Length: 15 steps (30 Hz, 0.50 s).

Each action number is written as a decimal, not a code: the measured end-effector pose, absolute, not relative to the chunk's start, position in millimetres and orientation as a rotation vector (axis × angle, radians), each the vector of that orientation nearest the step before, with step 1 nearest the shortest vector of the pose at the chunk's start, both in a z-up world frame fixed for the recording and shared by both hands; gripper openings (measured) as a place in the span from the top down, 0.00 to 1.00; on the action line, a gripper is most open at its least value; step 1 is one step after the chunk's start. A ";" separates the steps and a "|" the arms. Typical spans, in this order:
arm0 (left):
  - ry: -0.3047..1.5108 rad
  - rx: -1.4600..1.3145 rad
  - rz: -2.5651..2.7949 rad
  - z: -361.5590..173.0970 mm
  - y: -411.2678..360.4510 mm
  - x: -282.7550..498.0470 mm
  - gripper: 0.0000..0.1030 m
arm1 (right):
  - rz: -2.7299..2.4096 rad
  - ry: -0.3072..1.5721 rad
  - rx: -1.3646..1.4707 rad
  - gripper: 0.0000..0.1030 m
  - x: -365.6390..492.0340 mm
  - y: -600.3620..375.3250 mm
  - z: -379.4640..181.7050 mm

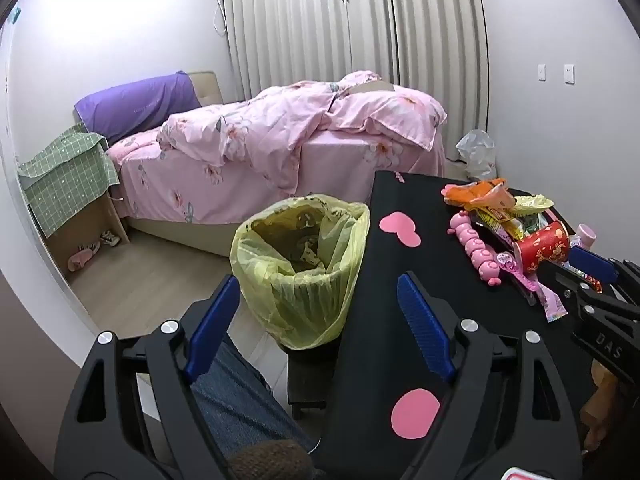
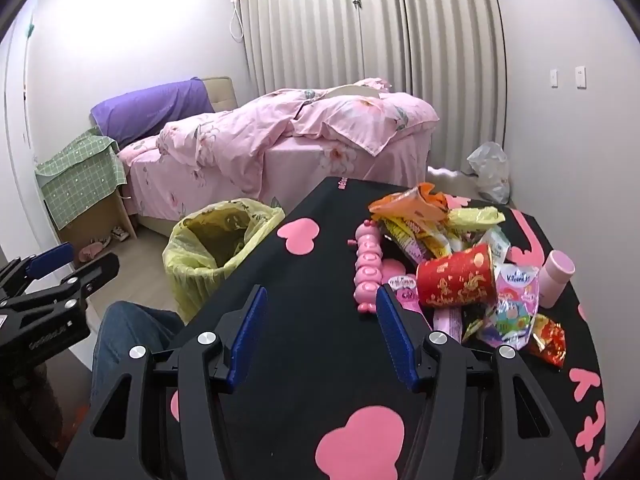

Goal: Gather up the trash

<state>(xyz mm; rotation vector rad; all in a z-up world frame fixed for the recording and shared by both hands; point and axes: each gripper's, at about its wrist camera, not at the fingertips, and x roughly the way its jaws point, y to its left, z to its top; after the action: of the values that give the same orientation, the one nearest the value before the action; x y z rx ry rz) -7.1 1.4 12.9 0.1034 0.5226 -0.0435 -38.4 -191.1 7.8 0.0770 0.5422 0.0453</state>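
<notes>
Your left gripper [image 1: 316, 316] hangs spread and empty over the table [image 1: 384, 280] edge — the bin [image 1: 300, 264] is just ahead, its yellow liner holding little. Your right gripper [image 2: 320, 328] is spread too, bare tabletop between its fingers — the trash [image 2: 472, 264] is piled ahead-right.

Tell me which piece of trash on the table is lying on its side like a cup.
The red paper cup with gold patterns, tipped over; the rest are flat, crumpled wrappers.
</notes>
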 end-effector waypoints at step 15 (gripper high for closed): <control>0.541 0.099 -0.025 6.5 7.1 -7.5 0.25 | 0.071 0.552 0.071 0.47 -37.3 -187.7 5.7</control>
<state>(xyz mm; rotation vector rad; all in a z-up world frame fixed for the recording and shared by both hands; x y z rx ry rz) -7.5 7.1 6.5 0.0995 0.5410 -0.0251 -37.3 -187.7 5.7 0.0706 0.5522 0.0707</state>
